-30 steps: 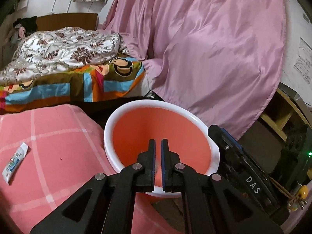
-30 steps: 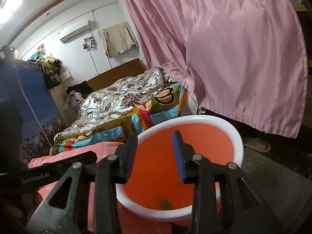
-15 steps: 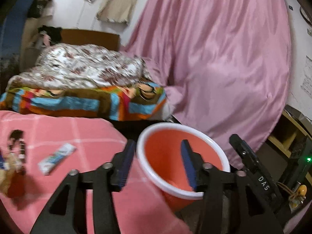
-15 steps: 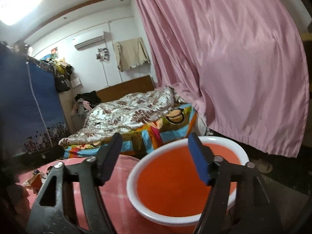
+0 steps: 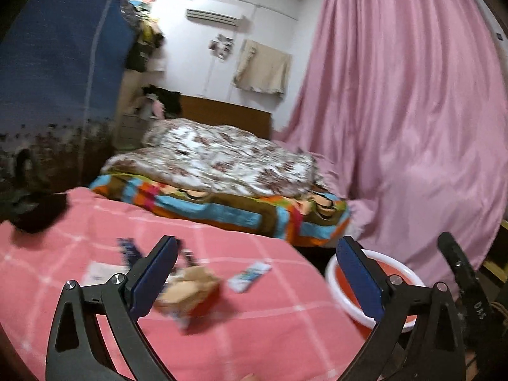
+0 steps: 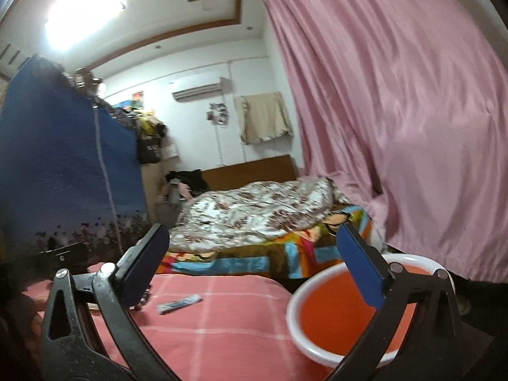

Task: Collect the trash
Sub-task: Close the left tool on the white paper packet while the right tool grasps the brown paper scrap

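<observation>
My left gripper is spread wide and its jaws are opening, with nothing gripped between them. Beyond it on the pink checked cloth lie a crumpled brown and red wrapper, a small white and blue wrapper, a dark blue packet and a white paper, all blurred. The orange basin with a white rim sits low at the right. My right gripper is also wide, its jaws opening and empty, above the cloth. The basin is under its right finger and the small wrapper lies left of the middle.
Behind the cloth stands a bed with a floral quilt over a colourful blanket. A pink curtain fills the right, a blue wardrobe the left. A dark garment lies at the cloth's far left. A black device stands beside the basin.
Both grippers have spread from nearly shut to wide. Both views swung left and upward, off the basin and onto the pink cloth, bringing the pile of wrappers into the left wrist view.
</observation>
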Action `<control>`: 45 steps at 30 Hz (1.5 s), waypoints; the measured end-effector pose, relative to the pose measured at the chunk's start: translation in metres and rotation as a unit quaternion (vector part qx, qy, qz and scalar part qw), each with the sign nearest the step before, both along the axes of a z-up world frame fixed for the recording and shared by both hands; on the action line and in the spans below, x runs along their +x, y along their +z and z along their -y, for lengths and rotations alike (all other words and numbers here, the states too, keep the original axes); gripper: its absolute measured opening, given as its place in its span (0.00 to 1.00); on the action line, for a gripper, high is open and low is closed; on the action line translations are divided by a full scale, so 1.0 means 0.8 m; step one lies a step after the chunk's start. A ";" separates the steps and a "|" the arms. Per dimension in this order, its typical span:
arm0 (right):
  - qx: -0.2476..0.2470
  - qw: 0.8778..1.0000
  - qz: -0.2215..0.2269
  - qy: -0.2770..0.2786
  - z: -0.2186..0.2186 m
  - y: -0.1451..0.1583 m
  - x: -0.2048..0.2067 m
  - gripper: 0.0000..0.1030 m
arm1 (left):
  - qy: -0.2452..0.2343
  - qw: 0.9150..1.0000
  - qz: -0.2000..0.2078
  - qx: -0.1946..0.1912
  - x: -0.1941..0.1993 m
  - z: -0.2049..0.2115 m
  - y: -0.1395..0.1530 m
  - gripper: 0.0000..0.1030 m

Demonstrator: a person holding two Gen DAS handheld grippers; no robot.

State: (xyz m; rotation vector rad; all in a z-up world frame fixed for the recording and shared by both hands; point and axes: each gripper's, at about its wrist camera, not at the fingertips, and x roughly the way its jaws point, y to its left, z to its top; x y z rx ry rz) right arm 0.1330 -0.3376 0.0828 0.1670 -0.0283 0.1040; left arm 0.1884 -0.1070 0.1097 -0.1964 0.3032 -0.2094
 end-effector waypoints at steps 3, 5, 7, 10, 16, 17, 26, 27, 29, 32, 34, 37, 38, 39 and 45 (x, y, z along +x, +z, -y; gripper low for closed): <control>-0.011 1.000 0.014 0.019 -0.024 0.002 -0.008 1.00 | 0.026 1.000 0.015 0.003 -0.021 -0.026 -0.002 0.95; -0.014 0.999 0.022 0.029 -0.037 0.003 -0.012 1.00 | 0.036 0.999 0.026 0.008 -0.037 -0.041 -0.004 0.95; -0.020 0.999 0.030 0.037 -0.050 0.002 -0.017 1.00 | 0.049 0.998 0.035 0.016 -0.052 -0.054 -0.007 0.95; -0.026 0.998 0.039 0.046 -0.064 0.002 -0.020 1.00 | 0.064 0.997 0.043 0.021 -0.070 -0.071 -0.011 0.95; -0.046 0.996 0.038 0.062 -0.089 -0.005 -0.013 1.00 | 0.091 0.994 0.054 0.023 -0.093 -0.105 -0.019 0.95; -0.050 0.996 0.036 0.064 -0.091 -0.006 -0.011 1.00 | 0.094 0.994 0.055 0.026 -0.095 -0.108 -0.020 0.95; -0.068 0.993 -0.018 0.098 -0.116 -0.022 0.026 1.00 | 0.094 0.994 0.024 0.048 -0.086 -0.132 -0.032 0.95; -0.067 0.992 -0.029 0.103 -0.118 -0.024 0.032 1.00 | 0.095 0.994 0.015 0.047 -0.081 -0.135 -0.032 0.95; -0.063 0.990 -0.049 0.115 -0.122 -0.028 0.044 1.00 | 0.099 0.994 -0.008 0.046 -0.071 -0.143 -0.036 0.95; -0.066 0.986 -0.079 0.131 -0.132 -0.034 0.061 1.00 | 0.105 0.993 -0.040 0.045 -0.055 -0.152 -0.041 0.95; -0.074 0.983 -0.095 0.141 -0.142 -0.040 0.068 1.00 | 0.104 0.991 -0.070 0.046 -0.042 -0.158 -0.047 0.95; -0.092 0.978 -0.114 0.149 -0.157 -0.048 0.078 1.00 | 0.099 0.989 -0.103 0.041 -0.027 -0.167 -0.056 0.94; -0.098 0.976 -0.121 0.151 -0.162 -0.051 0.081 1.00 | 0.094 0.988 -0.115 0.038 -0.022 -0.169 -0.061 0.89; -0.103 0.975 -0.128 0.152 -0.166 -0.054 0.083 0.98 | 0.087 0.987 -0.130 0.036 -0.016 -0.170 -0.066 0.82; -0.106 0.970 -0.156 0.155 -0.172 -0.066 0.099 0.92 | 0.037 0.976 -0.212 0.014 0.028 -0.168 -0.094 0.49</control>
